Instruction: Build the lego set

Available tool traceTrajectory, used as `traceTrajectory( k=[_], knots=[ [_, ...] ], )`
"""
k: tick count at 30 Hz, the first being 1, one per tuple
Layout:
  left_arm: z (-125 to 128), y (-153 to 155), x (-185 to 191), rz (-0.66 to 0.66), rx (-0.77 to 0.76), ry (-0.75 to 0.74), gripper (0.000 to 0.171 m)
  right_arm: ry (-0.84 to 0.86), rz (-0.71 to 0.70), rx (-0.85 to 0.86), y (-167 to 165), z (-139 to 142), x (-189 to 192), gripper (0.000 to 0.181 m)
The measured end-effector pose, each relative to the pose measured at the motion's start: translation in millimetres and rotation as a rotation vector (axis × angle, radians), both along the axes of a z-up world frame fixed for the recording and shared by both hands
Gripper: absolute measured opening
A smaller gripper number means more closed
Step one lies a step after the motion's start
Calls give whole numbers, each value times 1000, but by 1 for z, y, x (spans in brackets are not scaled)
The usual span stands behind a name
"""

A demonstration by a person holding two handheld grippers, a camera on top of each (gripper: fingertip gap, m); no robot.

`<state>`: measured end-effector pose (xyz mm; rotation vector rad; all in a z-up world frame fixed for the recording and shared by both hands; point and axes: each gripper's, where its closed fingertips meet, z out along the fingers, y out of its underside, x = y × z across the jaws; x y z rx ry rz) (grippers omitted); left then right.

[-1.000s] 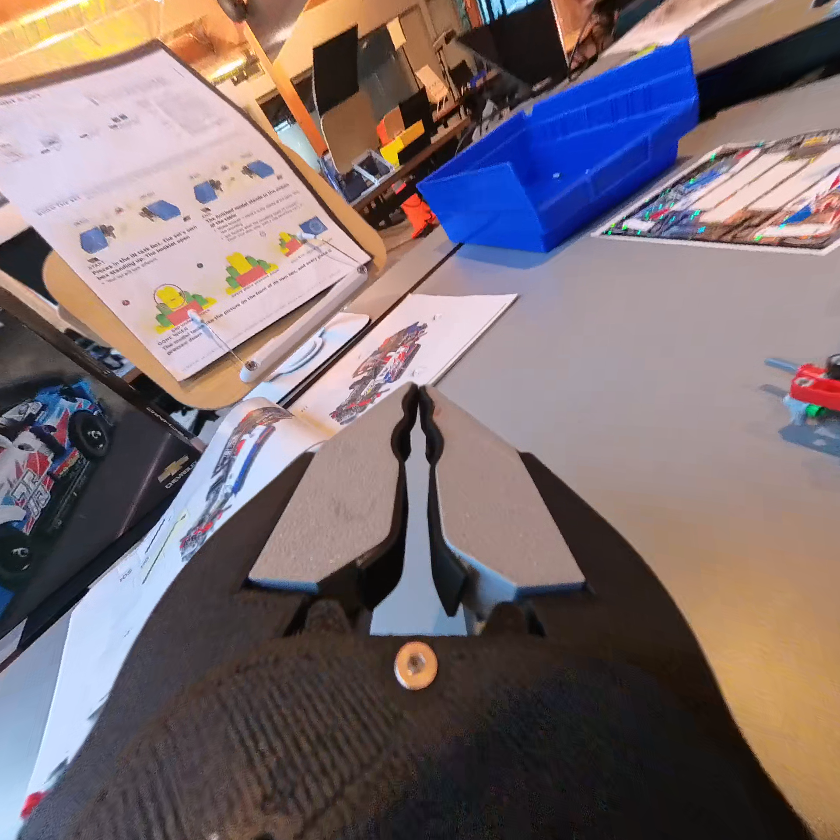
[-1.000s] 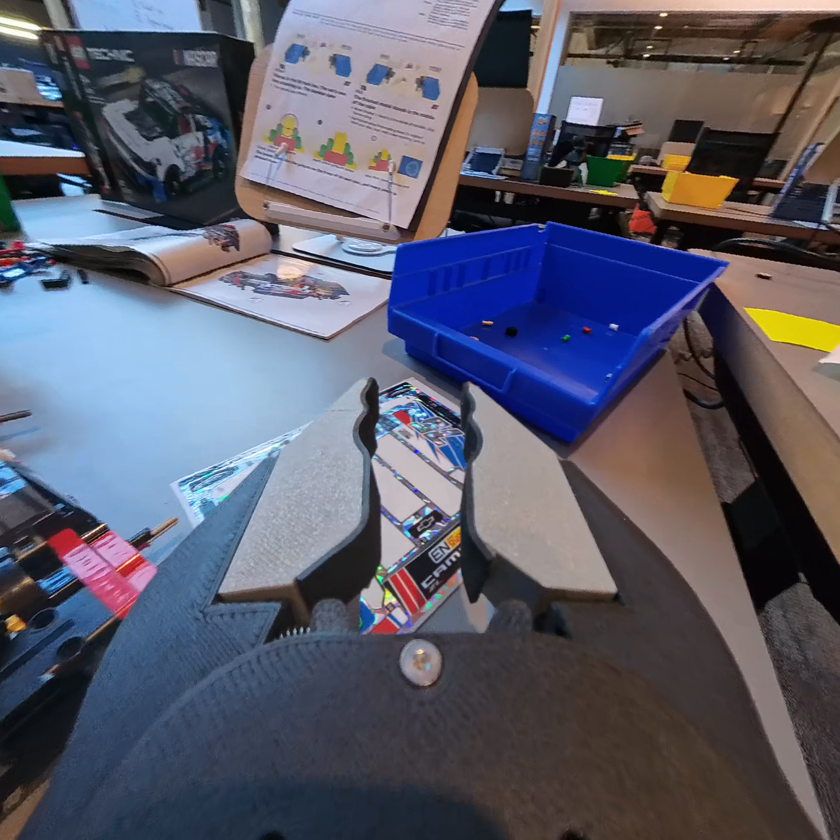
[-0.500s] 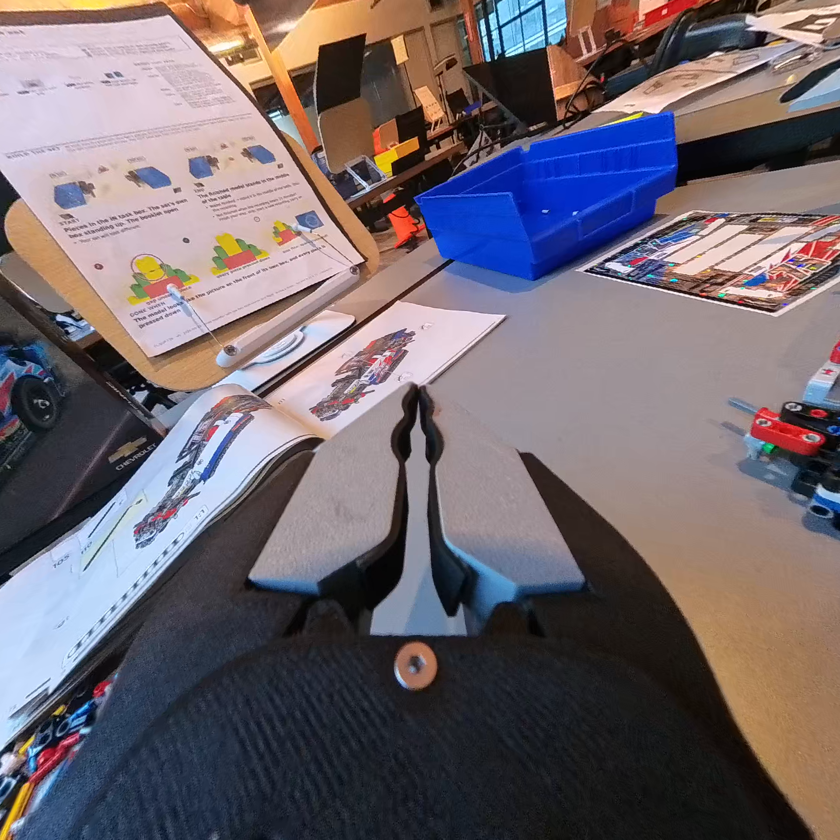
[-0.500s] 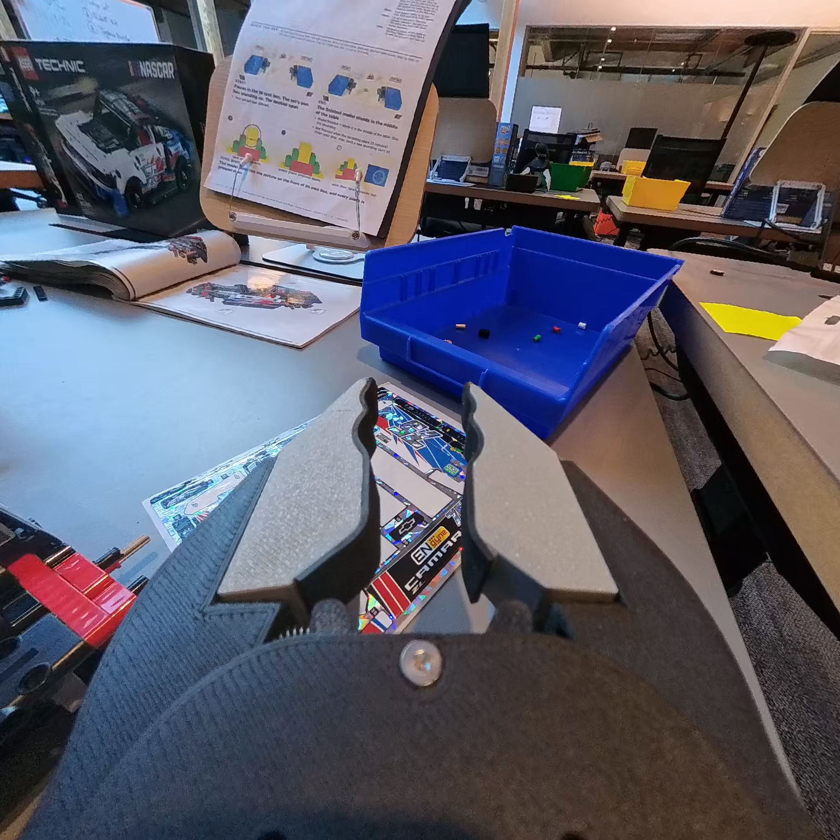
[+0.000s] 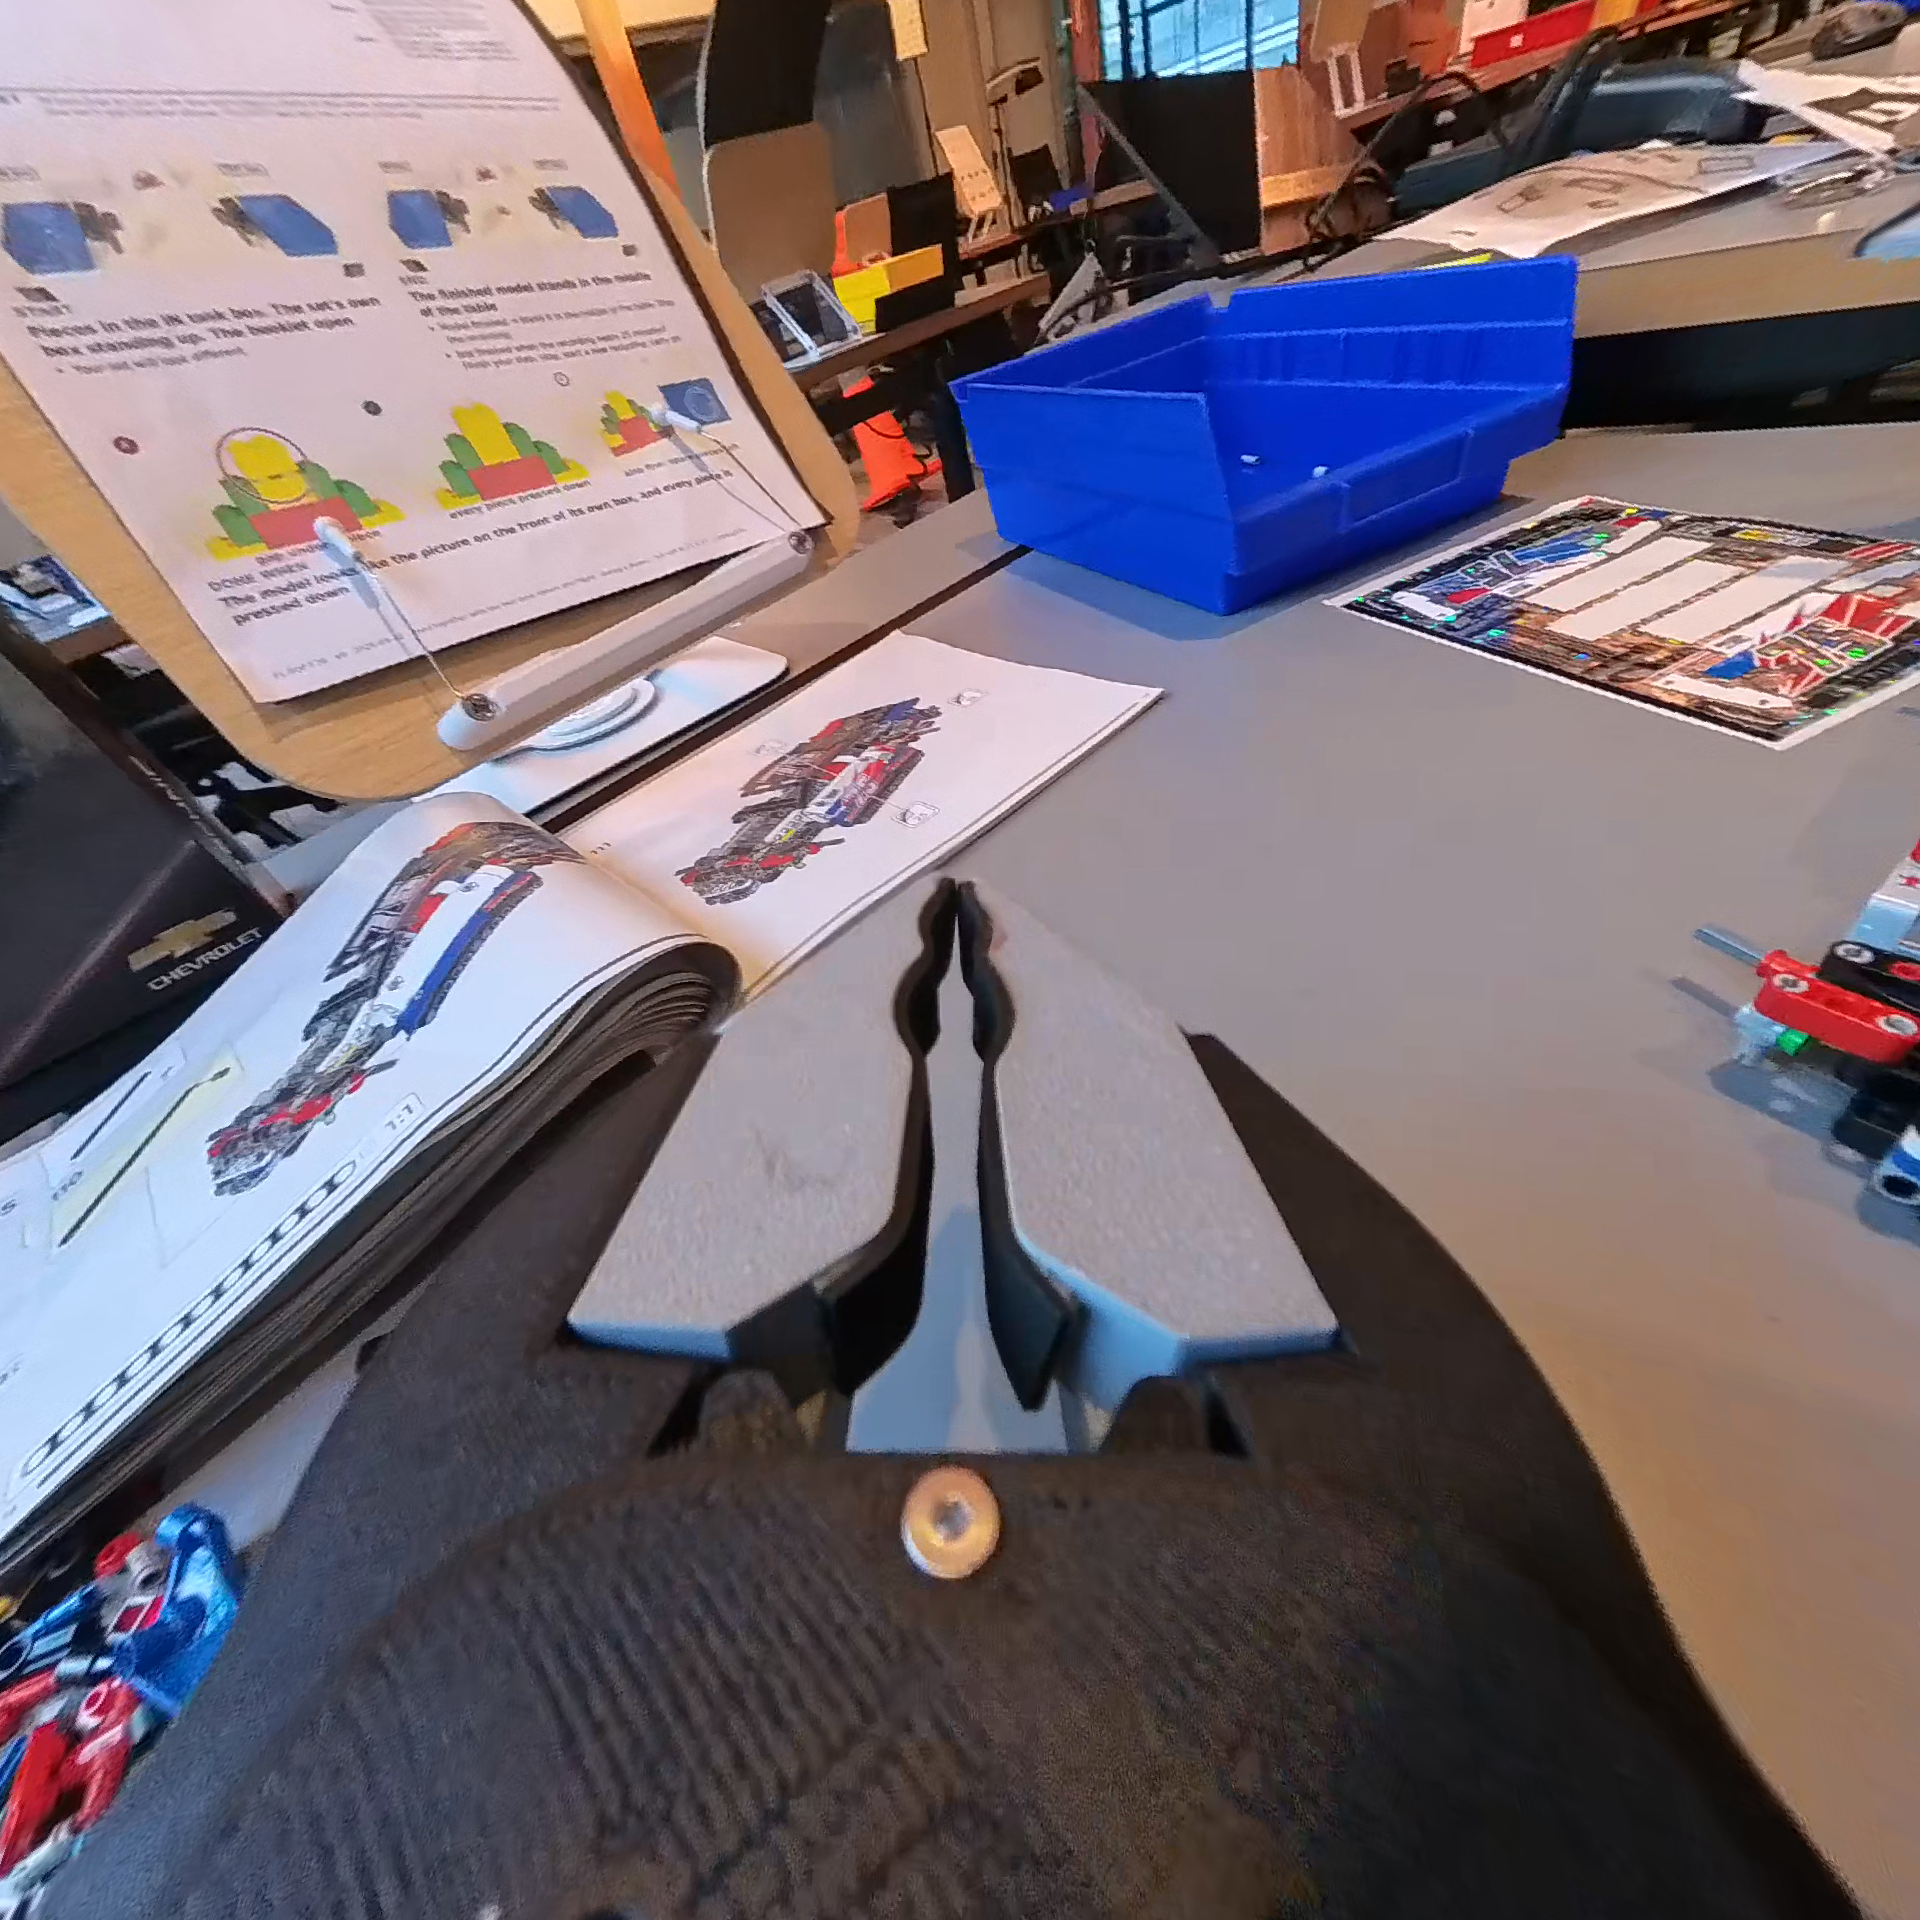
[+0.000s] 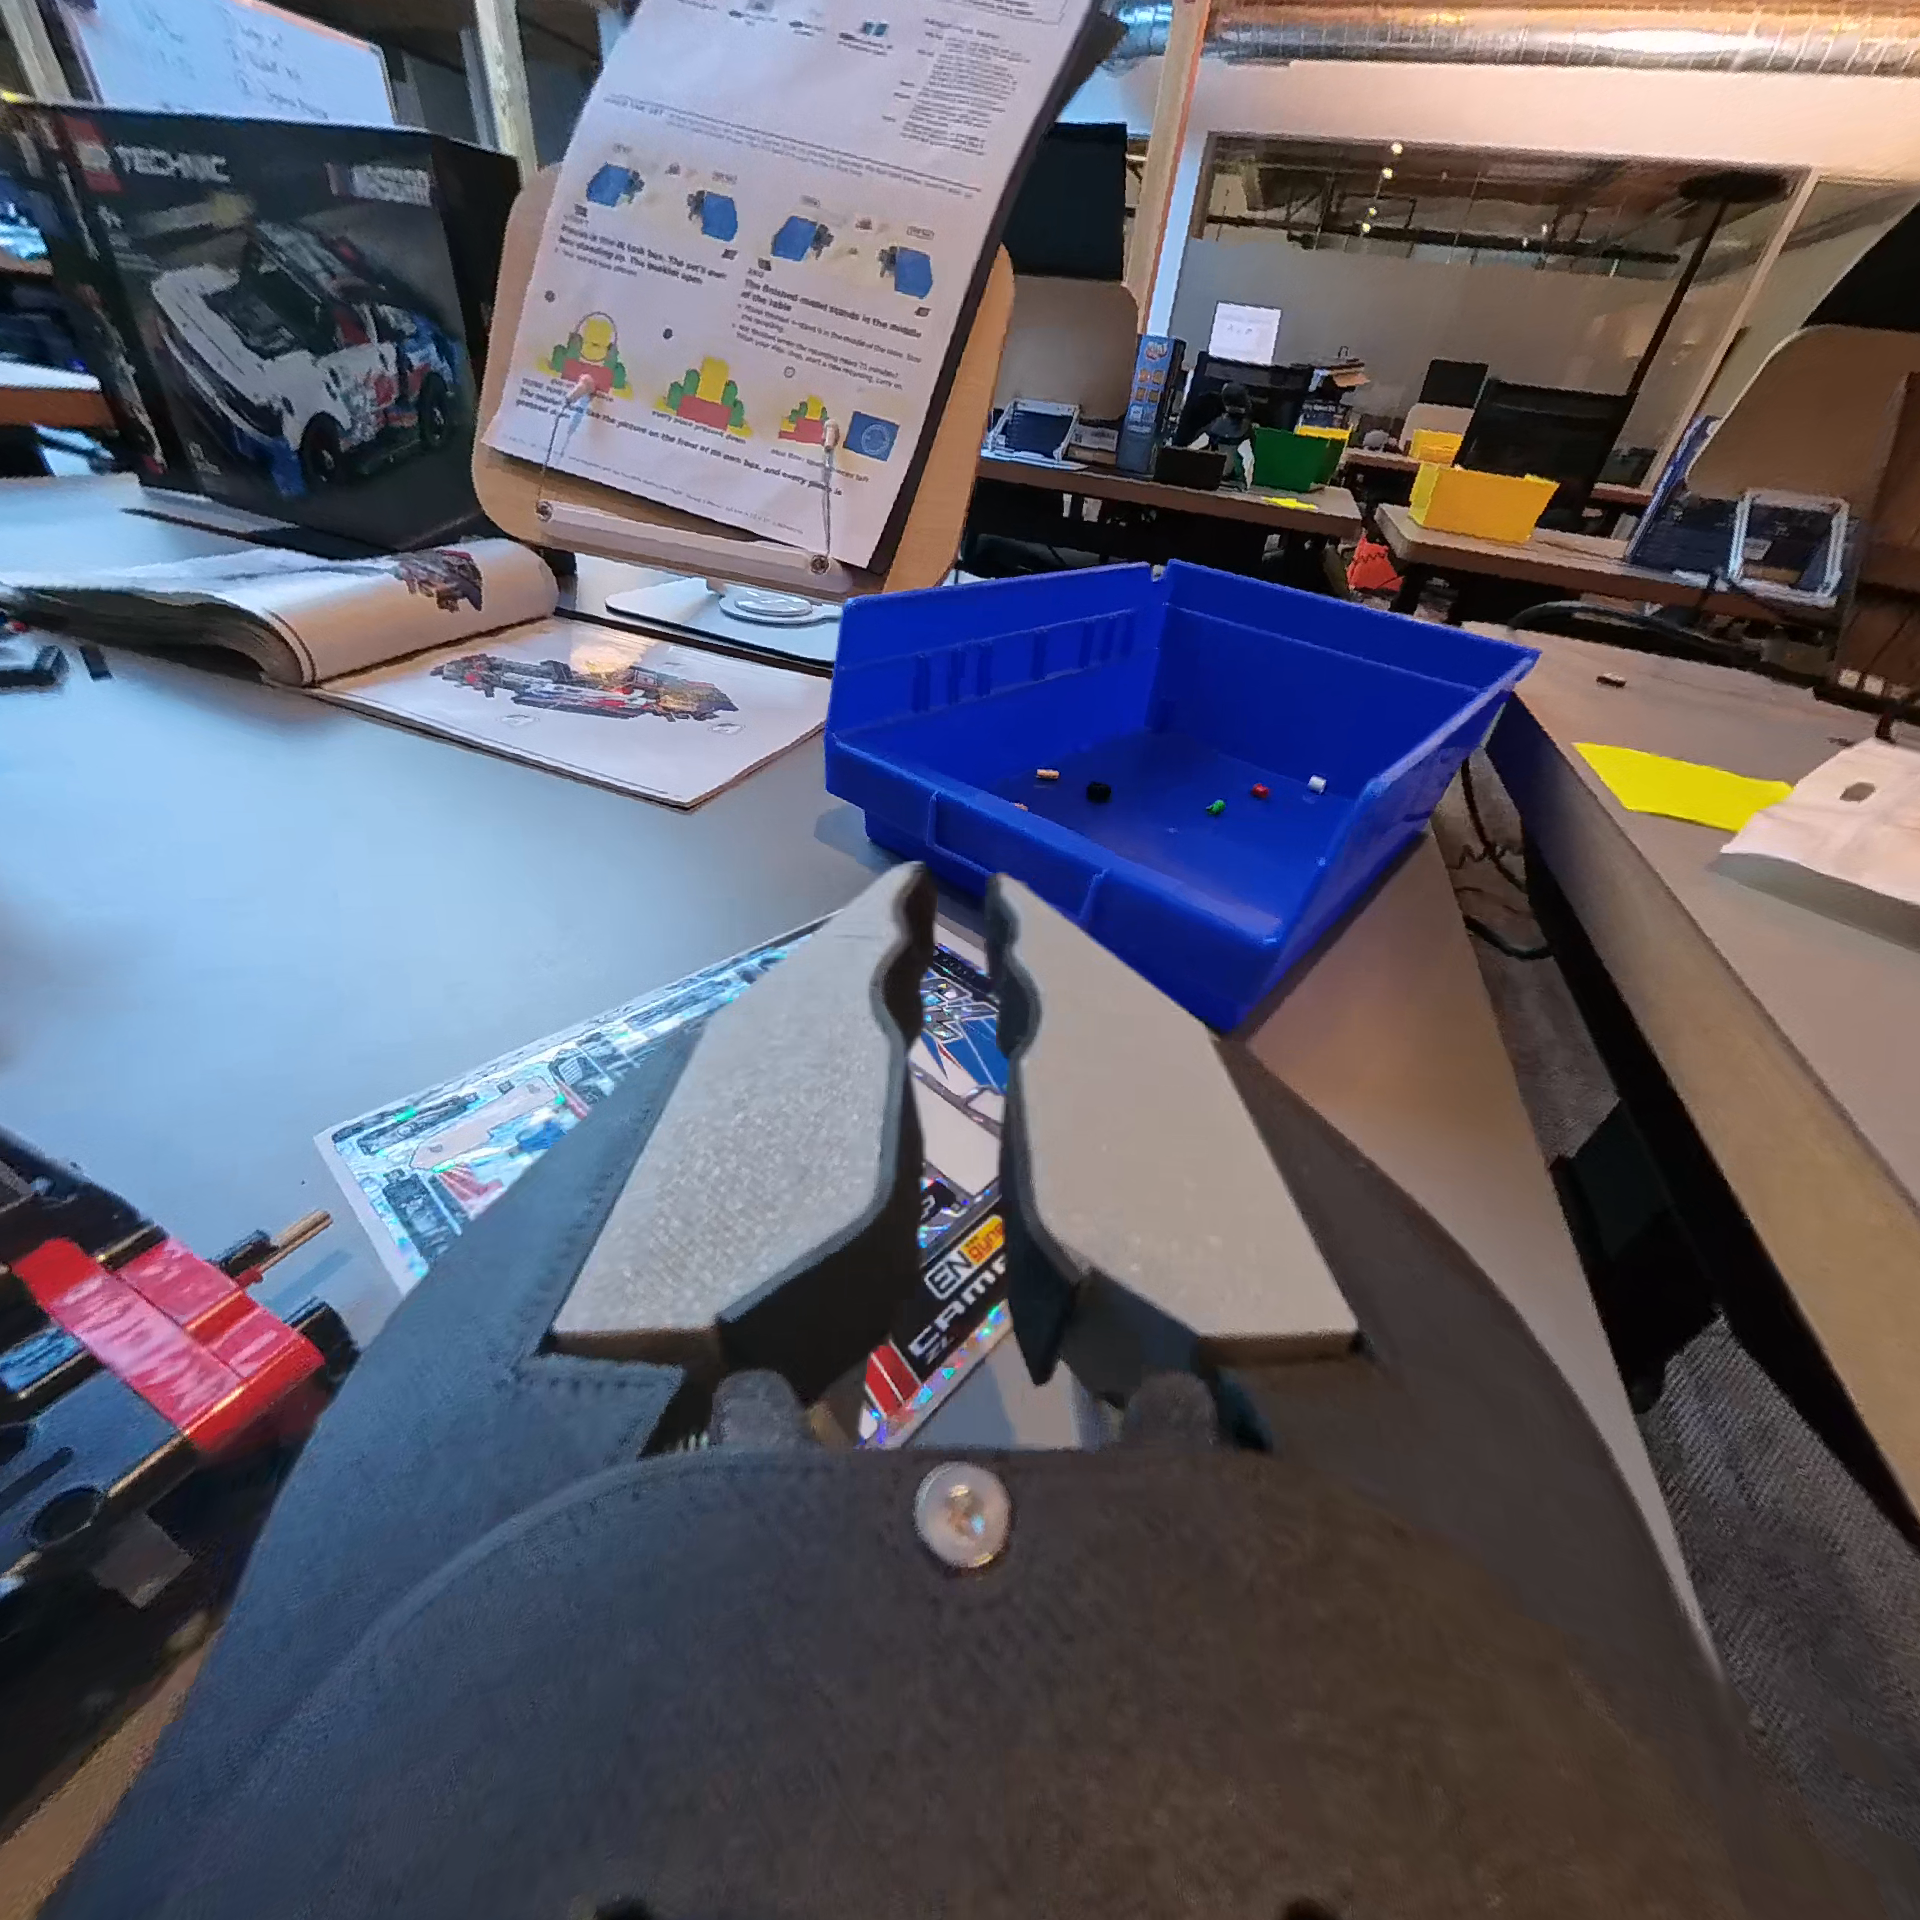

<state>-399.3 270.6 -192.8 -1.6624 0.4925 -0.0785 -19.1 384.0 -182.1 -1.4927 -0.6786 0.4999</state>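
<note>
Grey worktable in a busy workshop, more desks and bins in the background. Left gripper hangs over it with its tips pinched together on nothing, right at the edge of the open instruction booklet. Right gripper has its fingers a small gap apart, also empty, hovering over the shiny sticker sheet, with the blue bin just past it and only a few tiny loose bits inside. The half-built lego model sits off at the right edge of the left view, and its red and black part shows low left in the right view. I'd guess it's light, stiff plastic, slick, and likely to pop apart if squeezed on thin pins, so grab it across a solid beam of the frame.
</note>
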Motion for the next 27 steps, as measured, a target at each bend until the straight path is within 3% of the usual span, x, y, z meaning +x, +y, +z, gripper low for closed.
traceTrajectory(
  k=[6,13,27],
  knots=[
    [-10,5,6,-70,-92,-36,0,-88,17,59,-5,-3,-9,2],
    [-8,15,-2,-4,-106,-112,0,-73,52,44,-7,-3,-13,3],
    [-7,59,23,34,-122,-160,7,-79,74,33,-10,-5,-17,3]
  ],
)
